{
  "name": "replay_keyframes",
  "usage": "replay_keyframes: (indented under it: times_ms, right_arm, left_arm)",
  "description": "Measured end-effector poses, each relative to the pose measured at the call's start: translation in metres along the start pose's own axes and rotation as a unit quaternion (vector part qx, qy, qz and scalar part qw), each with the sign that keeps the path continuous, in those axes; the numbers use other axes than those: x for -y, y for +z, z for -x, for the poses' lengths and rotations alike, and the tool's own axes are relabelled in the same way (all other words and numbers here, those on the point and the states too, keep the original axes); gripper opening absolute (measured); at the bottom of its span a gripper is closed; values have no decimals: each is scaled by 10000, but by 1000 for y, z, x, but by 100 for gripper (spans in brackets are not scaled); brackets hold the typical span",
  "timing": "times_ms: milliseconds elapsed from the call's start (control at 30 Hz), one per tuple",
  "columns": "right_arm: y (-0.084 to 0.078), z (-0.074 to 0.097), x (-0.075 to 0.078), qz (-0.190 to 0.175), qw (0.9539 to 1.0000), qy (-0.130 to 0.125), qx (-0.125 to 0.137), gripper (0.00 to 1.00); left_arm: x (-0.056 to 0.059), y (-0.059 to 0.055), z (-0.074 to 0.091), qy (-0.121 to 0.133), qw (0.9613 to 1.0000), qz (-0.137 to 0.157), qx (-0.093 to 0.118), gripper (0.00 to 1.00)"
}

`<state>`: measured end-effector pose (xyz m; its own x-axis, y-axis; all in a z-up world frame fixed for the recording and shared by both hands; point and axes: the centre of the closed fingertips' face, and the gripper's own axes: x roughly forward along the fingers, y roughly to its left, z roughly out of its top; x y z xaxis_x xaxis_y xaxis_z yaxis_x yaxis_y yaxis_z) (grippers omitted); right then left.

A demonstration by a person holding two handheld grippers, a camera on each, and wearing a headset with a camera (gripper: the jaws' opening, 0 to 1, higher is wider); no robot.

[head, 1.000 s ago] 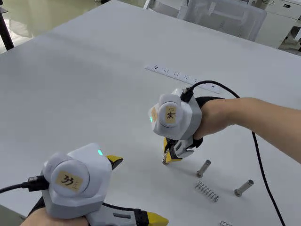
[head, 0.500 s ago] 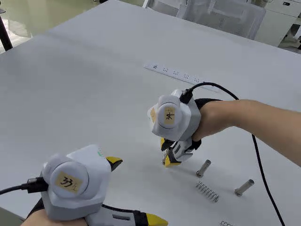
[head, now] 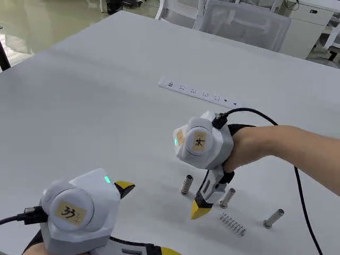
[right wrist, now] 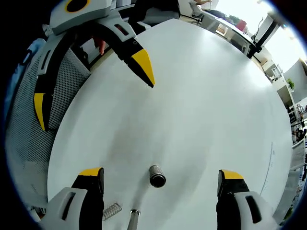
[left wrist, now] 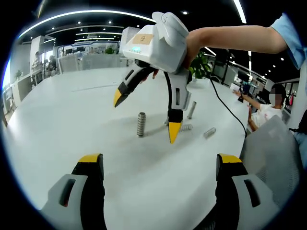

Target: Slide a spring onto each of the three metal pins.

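Observation:
A metal pin wearing a spring [head: 186, 184] stands upright on the white table [head: 106, 106]. My right gripper [head: 203, 201] hovers just right of it, open and holding nothing. From above, the right gripper view has the sprung pin [right wrist: 157, 176] between its spread jaws. A bare pin [head: 227, 197] stands partly behind that gripper, a loose spring [head: 232, 224] lies in front of it, and another pin [head: 273, 218] lies further right. My left gripper [head: 146, 218] is open at the lower left, facing the sprung pin [left wrist: 141, 124] and the right gripper [left wrist: 146, 115].
A white power strip [head: 199, 93] lies further back on the table. Mesh chairs [head: 239, 24] stand beyond the far edge. A black cable [head: 297, 180] trails from the right gripper along the forearm.
The right gripper has opened and shifted right, leaving the sprung pin standing upright on the table. The left gripper stayed at the lower left. The head camera shifted slightly.

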<state>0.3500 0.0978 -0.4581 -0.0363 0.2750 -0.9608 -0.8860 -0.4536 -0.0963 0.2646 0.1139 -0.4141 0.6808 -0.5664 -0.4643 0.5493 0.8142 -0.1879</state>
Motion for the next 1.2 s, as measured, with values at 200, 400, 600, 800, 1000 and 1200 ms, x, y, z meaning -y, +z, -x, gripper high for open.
replay_keyframes:
  times_ms: [200, 400, 600, 800, 1000, 1200]
  right_arm:
    - [-9, 7, -3, -100, 9998, -161, 47, 100]
    - [-4, 18, -6, -411, 9978, -305, 429, 100]
    - [3, 33, -11, -703, 9929, -486, 829, 100]
    - [2, 45, -18, -1117, 9834, -664, 1264, 100]
    - [-11, 56, -29, -1432, 9759, -812, 1435, 100]
    - [-30, 69, -44, -1729, 9681, -986, 1520, 100]
  left_arm:
    - [0, 2, 0, -36, 10000, -70, 39, 97]
    - [2, 5, -1, -119, 9997, -180, 72, 97]
    - [4, 9, -3, -230, 9993, -288, 99, 97]
    - [3, 14, -2, -341, 9985, -429, 91, 97]
    - [1, 16, -2, -398, 9980, -487, 69, 97]
    - [1, 19, -4, -482, 9971, -593, 45, 97]
